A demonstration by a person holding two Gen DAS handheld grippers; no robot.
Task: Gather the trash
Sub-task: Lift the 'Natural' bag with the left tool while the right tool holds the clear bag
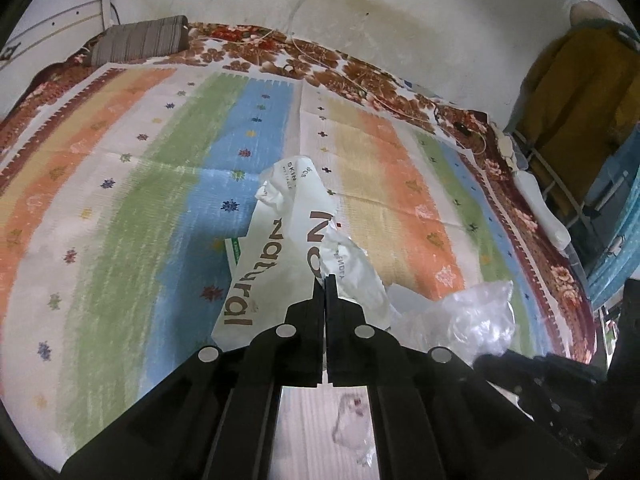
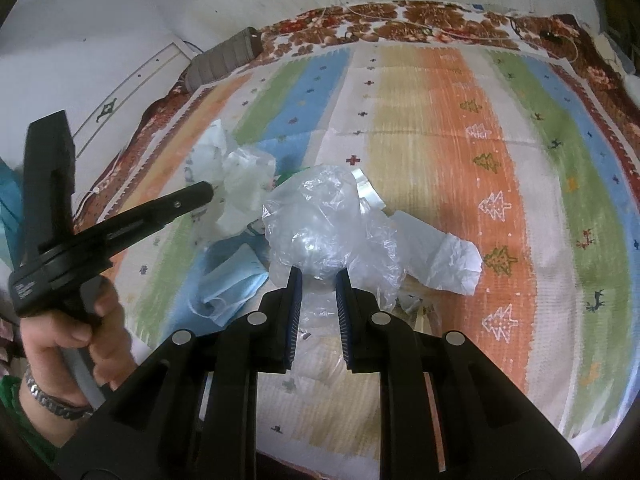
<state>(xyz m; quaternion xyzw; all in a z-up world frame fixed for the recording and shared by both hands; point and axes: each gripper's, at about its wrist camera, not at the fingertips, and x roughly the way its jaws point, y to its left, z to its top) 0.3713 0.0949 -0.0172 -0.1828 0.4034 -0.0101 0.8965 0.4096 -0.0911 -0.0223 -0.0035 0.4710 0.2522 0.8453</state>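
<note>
My left gripper [image 1: 325, 280] is shut on a crumpled white wrapper [image 1: 280, 240] printed "Natural", held a little above the striped mat [image 1: 120, 200]. From the right wrist view the left gripper [image 2: 206, 191] comes in from the left in a person's hand [image 2: 80, 320], with the wrapper [image 2: 240, 184] at its tip. My right gripper [image 2: 318, 278] is shut on a crumpled clear plastic bag [image 2: 320, 224], which bulges above its fingertips. The same bag [image 1: 468, 316] shows at the right of the left wrist view. A blue face mask [image 2: 232, 280] and a white scrap [image 2: 440, 256] lie on the mat.
The mat lies on a floral bedspread [image 1: 360, 68] against a white wall. A grey striped cushion [image 1: 140, 40] sits at the far left corner. A thin cable [image 1: 400, 100] and a power strip [image 1: 506, 146] lie along the right edge, beside a rack with yellow cloth [image 1: 580, 92].
</note>
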